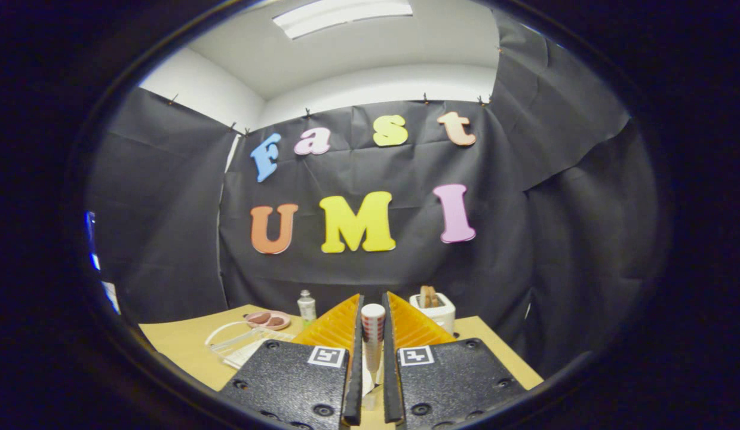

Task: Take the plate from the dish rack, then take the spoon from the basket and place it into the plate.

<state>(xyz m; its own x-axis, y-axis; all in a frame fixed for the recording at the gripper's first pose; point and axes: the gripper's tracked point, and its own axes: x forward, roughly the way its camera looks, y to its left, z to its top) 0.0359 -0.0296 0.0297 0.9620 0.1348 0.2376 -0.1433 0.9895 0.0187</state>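
Note:
My gripper (372, 307) is raised above the tan table (178, 346), its fingers drawn close together. Between them stands a spoon (372, 334) with a red-and-white checked handle and a rounded white end, and both fingers press on it. The spoon's lower part is hidden between the fingers. Beyond the fingers to the left, a pink plate (268, 319) lies on the table with brownish pieces on it. Close in front of that plate is a clear rack or tray with a white wire rim (241, 341); I cannot tell which.
A small white bottle (307, 306) stands at the back of the table just left of the fingers. A white toaster (434, 307) with bread slices in it stands to their right. Black cloth walls close the booth behind and on both sides.

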